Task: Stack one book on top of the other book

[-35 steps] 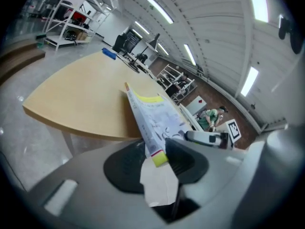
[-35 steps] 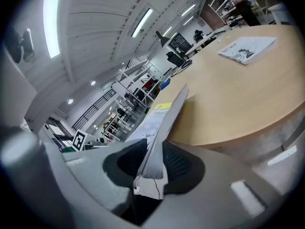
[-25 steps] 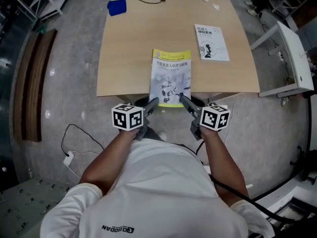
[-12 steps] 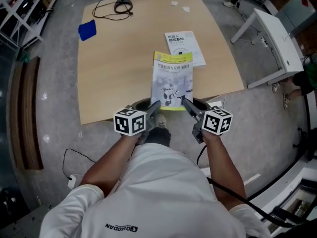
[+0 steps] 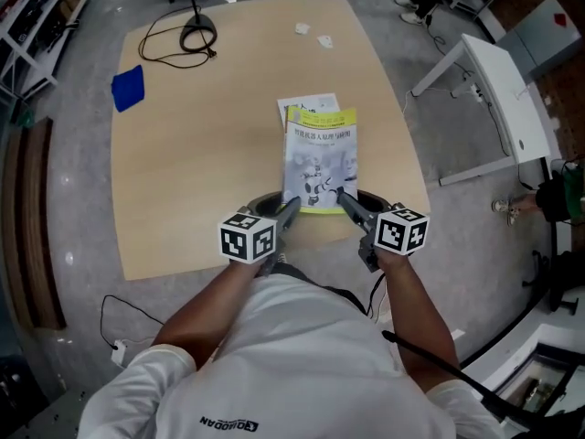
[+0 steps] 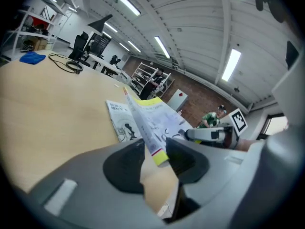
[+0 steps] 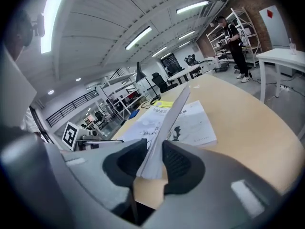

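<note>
A yellow-edged book (image 5: 319, 158) hangs level above the wooden table (image 5: 201, 172), held by its two near corners. My left gripper (image 5: 291, 206) is shut on the near left corner, and the book (image 6: 150, 123) shows edge-on between its pads. My right gripper (image 5: 343, 197) is shut on the near right corner, where the book (image 7: 164, 128) runs between its pads. The second book (image 5: 303, 107), white, lies flat on the table and is mostly hidden under the held one. It shows beside the held book's edge as the white book (image 6: 119, 123) and the white book (image 7: 195, 123).
A blue cloth (image 5: 128, 88) and a black cable (image 5: 187, 37) lie at the table's far left. Two small white scraps (image 5: 313, 35) sit near the far edge. A white side table (image 5: 498, 90) stands to the right, with a person (image 5: 562, 199) beyond it.
Both grippers have carried the yellow-edged book forward and to the right over the table. It now covers most of the white book, which lay apart from it a second ago.
</note>
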